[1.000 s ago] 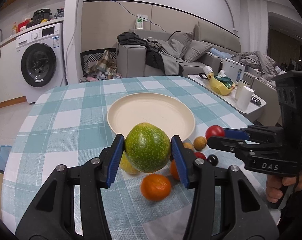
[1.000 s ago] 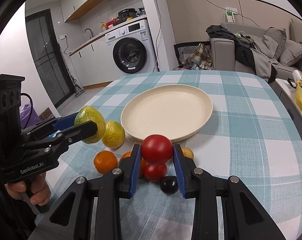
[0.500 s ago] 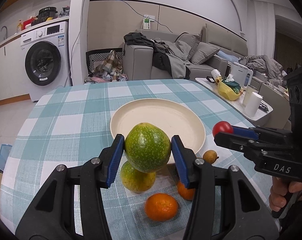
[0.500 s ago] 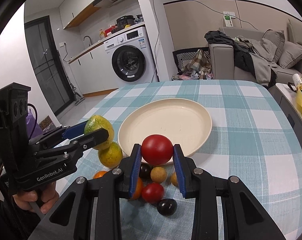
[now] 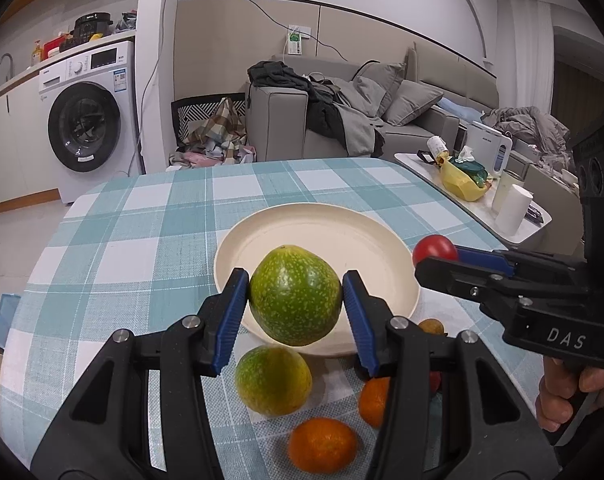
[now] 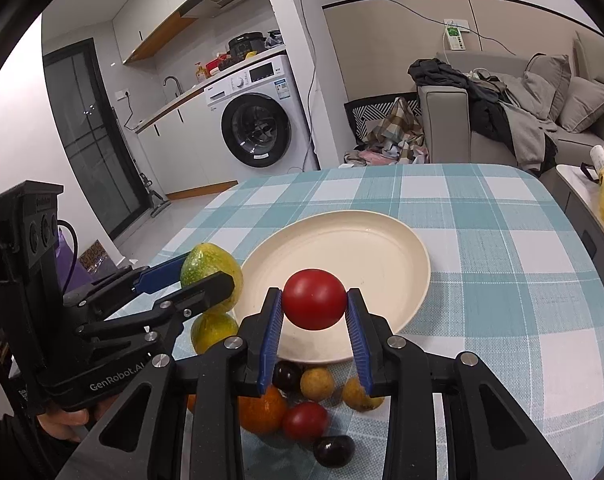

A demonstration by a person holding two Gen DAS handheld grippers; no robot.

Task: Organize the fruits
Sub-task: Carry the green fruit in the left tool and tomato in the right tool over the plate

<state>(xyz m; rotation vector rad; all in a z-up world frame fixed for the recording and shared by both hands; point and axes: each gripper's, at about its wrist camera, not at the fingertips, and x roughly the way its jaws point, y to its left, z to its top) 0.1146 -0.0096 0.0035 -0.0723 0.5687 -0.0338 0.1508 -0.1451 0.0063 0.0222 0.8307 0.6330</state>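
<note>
The plate (image 6: pixel 415 256) sits mid-desk (image 6: pixel 521 264); loose fruits (image 6: pixel 317 384) cluster before its near rim, perhaps touching it.

The right tongs (image 5: pixel 435 258) bear "DAS" in pale letters on their black body, beside the hand. The left tongs (image 6: pixel 210 276) bear "GenRobot.AI" on their body.

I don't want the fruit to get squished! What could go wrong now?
The left gripper and right gripper both head for one plate, so they might bump. The green fruit and red tomato are round and could roll off the shallow plate once let go.
</note>
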